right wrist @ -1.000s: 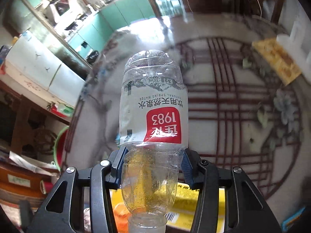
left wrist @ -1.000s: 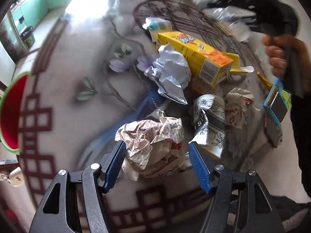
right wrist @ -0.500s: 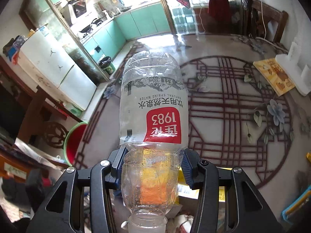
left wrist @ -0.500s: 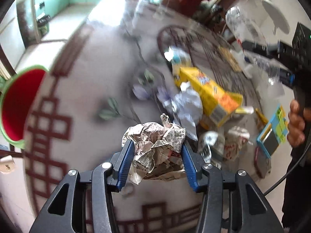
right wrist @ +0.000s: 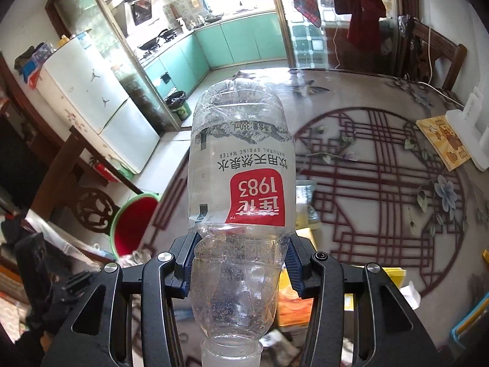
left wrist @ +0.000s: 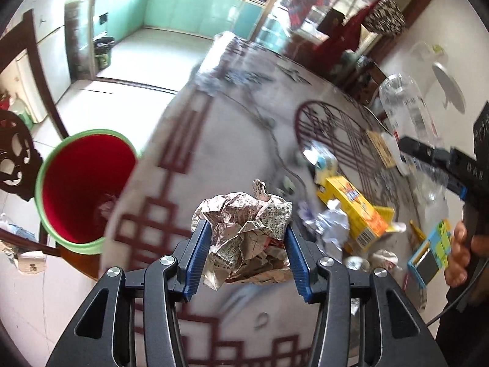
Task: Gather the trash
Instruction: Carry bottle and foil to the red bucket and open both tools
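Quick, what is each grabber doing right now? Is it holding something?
Left gripper: closed on the crumpled newspaper ball, lifted off the table.
Right gripper: closed on the clear plastic water bottle, held upside down.

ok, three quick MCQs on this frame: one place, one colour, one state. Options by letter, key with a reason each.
1. Where is the bin?
A. On the table
B. On the floor beside the table edge
C. Under the fridge

2. Colour inside the bin?
A. Red
B. Blue
C. Black

3. What is the left gripper doing?
A. Open and empty
B. Clamped on crumpled newspaper
C. Clamped on the bottle

Key: 1 B, the bin stands below the table rim. 2 A, red inside, green rim. 3 B, the left gripper pads press the crumpled newspaper; the bottle is in the right gripper.
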A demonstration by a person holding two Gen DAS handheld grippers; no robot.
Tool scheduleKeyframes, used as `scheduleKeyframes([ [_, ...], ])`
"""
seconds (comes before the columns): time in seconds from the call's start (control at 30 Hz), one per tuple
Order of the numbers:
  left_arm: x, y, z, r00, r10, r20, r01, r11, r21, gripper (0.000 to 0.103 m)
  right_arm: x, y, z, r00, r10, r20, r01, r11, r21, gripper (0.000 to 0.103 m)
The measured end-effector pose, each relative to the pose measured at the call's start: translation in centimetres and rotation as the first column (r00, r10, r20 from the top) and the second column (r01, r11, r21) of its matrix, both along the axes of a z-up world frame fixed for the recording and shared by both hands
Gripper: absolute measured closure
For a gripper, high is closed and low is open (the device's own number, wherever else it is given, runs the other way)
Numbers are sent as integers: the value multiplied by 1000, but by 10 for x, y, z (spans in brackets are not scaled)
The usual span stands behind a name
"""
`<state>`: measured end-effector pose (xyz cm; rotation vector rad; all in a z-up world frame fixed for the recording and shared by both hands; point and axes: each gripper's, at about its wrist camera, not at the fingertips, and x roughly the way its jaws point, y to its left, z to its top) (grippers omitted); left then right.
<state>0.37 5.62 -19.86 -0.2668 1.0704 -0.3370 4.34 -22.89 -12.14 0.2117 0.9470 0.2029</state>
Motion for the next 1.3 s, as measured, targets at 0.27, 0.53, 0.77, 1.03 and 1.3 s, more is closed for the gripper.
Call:
scheduleKeyframes([
  [0.27,14,64,1,996,94,7,-95,995,21,56,5,48,-1,1000,27,-11,-27,999,-17,57],
  [0.53,26,109,-1,992,124,14,-125,992,27,56,9,95,-8,997,60,-39,-61,997,-36,57],
  [0.77,35,141,-9,990,138,-2,-138,990,16,56,18,137,-13,994,94,-63,-98,994,-50,57],
  [1.03,51,180,-18,984,177,-18,-176,984,36,56,31,185,-26,985,143,-97,-148,988,-52,57],
  [1.3,71,215,-31,974,220,-45,-216,974,73,55,42,228,-44,970,191,-148,-198,980,-34,57],
])
